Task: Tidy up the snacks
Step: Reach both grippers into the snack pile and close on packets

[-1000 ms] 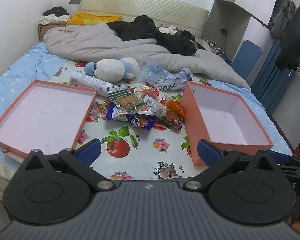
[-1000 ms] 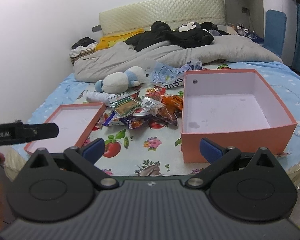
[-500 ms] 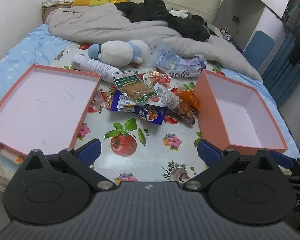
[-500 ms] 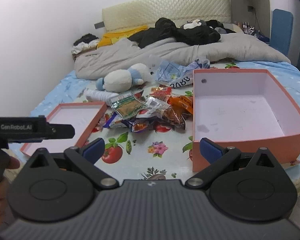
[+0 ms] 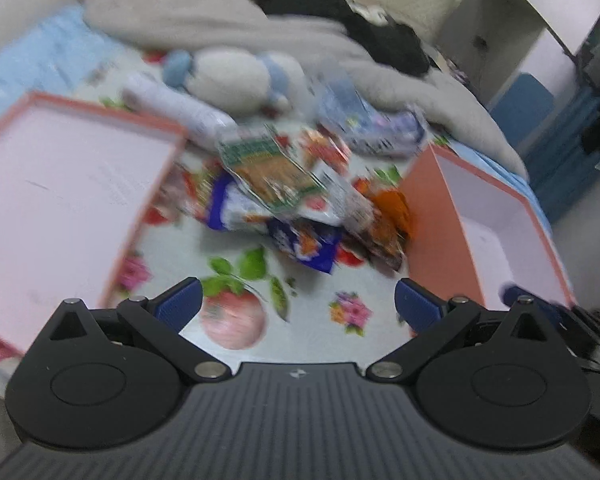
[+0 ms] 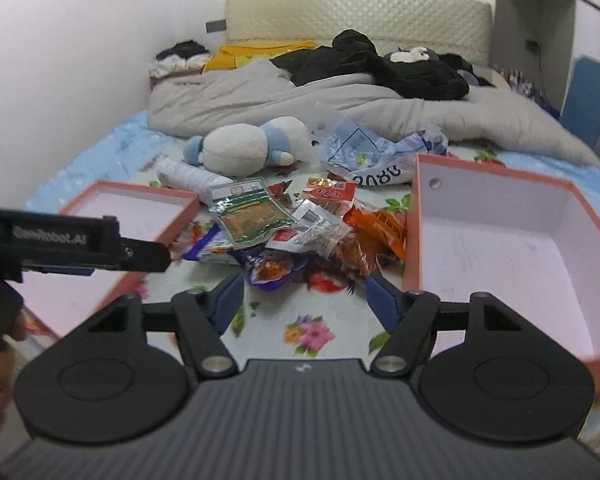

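A pile of snack packets (image 5: pixel 296 208) (image 6: pixel 288 236) lies on the flowered bed cover between two pink boxes. The green-and-brown packet (image 6: pixel 248 216) sits on top. A shallow lid (image 5: pixel 60 200) (image 6: pixel 140 216) is on the left and a deep box (image 5: pixel 480 220) (image 6: pixel 500 248) on the right; both hold nothing. My left gripper (image 5: pixel 296 304) hangs wide open short of the pile, over a printed tomato; its view is blurred. My right gripper (image 6: pixel 306 302) is open with its jaws closing, nothing between them, just before the pile. The left gripper (image 6: pixel 152 258) reaches in from the left over the lid.
A white and blue plush toy (image 6: pixel 244 148), a white bottle (image 6: pixel 188 178) and a crumpled plastic bag (image 6: pixel 364 152) lie behind the pile. A grey duvet (image 6: pixel 300 100) with black clothes fills the far bed. A blue chair (image 6: pixel 588 96) stands at the right.
Both grippers have moved forward and down toward the snack pile, which now looks bigger. The right jaws have narrowed. The left gripper reaches further into the right wrist view.
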Demonstrator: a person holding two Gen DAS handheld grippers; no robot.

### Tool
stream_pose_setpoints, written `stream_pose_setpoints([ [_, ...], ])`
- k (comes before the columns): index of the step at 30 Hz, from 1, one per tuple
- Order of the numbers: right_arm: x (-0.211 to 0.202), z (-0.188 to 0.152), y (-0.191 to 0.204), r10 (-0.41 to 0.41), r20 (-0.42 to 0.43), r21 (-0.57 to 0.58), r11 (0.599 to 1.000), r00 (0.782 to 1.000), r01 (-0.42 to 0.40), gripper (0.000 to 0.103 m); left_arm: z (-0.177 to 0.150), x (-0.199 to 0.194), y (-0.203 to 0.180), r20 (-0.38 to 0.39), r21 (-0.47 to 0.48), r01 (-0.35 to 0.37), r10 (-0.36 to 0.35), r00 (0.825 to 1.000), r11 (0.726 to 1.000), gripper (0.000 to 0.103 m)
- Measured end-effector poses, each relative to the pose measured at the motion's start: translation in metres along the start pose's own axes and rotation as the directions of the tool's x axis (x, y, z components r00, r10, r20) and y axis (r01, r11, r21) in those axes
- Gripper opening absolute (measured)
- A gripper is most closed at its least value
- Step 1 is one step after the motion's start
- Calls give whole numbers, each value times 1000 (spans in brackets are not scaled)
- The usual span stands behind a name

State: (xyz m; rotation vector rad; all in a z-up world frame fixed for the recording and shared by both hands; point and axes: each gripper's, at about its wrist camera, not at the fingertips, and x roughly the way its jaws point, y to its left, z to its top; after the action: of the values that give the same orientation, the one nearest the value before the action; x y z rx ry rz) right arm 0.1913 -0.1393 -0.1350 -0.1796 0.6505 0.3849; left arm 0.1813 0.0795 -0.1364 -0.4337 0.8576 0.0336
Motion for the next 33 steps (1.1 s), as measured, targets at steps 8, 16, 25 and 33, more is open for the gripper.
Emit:
stream_pose_setpoints([
  [8, 71, 8, 4, -44, -81, -76, 996, 996, 38, 69, 23, 67, 31, -37, -111, 37, -42, 998, 993, 102],
  [16, 126, 16, 5, -93, -128, -91, 992, 987, 82, 68, 33, 128, 59, -98, -243, 46, -72, 993, 969, 97],
  [25, 171, 24, 0, -110, -154, -108, 990, 982, 94, 62, 38, 172, 66, -123, -309, 92, -135, 983, 947, 88],
  [33, 197, 21, -6, -125, -192, -114, 988, 973, 104, 65, 41, 194, 63, -133, -296, 119, -165, 977, 948, 72],
])
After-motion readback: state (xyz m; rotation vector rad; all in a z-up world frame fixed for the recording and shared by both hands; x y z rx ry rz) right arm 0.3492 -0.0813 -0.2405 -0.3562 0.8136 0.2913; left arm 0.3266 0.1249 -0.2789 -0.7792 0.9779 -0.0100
